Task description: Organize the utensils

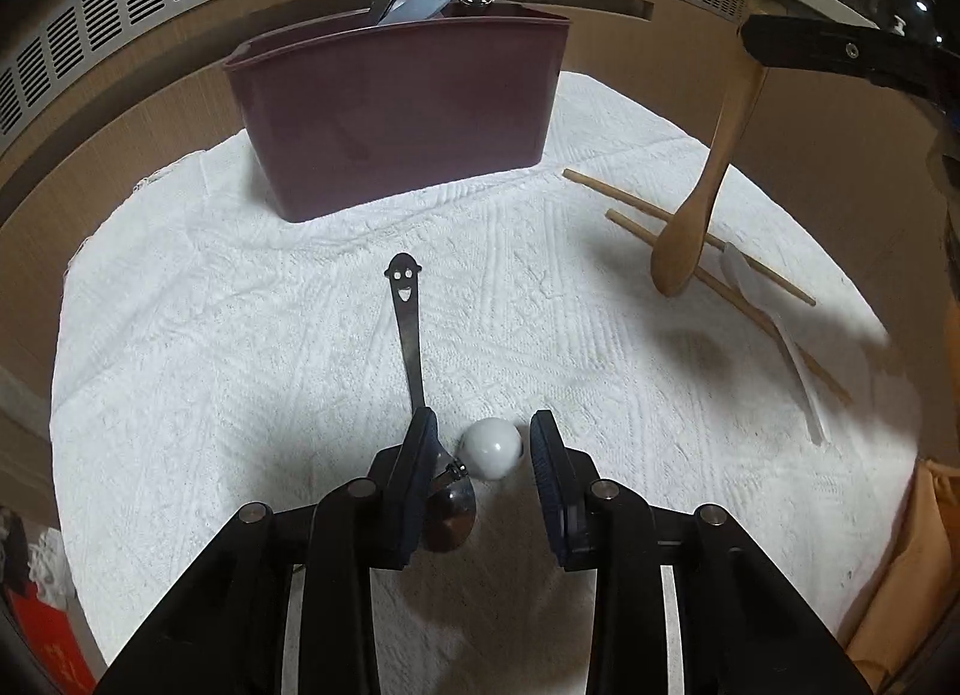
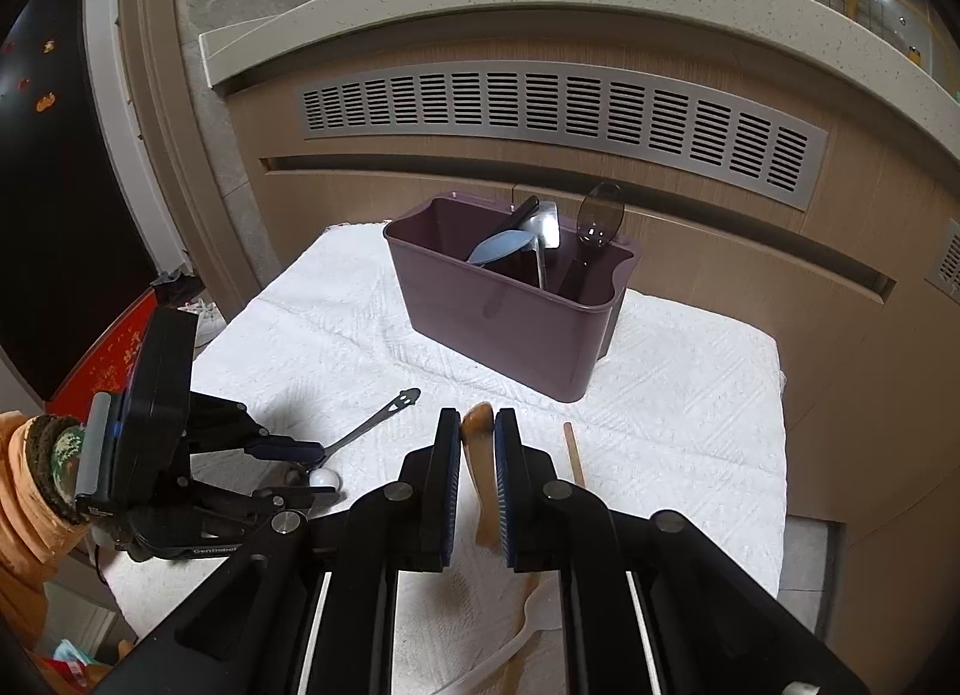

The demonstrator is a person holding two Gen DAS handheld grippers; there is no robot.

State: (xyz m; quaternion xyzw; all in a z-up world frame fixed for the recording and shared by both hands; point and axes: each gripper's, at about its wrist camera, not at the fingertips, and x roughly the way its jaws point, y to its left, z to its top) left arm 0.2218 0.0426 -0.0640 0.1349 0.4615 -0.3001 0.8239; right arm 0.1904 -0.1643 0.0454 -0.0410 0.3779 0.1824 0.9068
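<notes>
Your right gripper point(image 2: 478, 443) clamps the wooden spoon point(image 1: 696, 197), lifted at two o'clock from the maroon bin point(image 1: 408, 107). Your left gripper point(image 1: 483, 443) gapes around the smiley spoon point(image 1: 411, 335) and a white ball point(image 1: 493, 448).

light: bright overhead, towel point(image 1: 300, 365) washed out | shadows: soft | edges: dark, heavy fisheye warp

Matt wooden spoon point(image 1: 702, 173), textured cloth point(image 1: 240, 365)
</notes>
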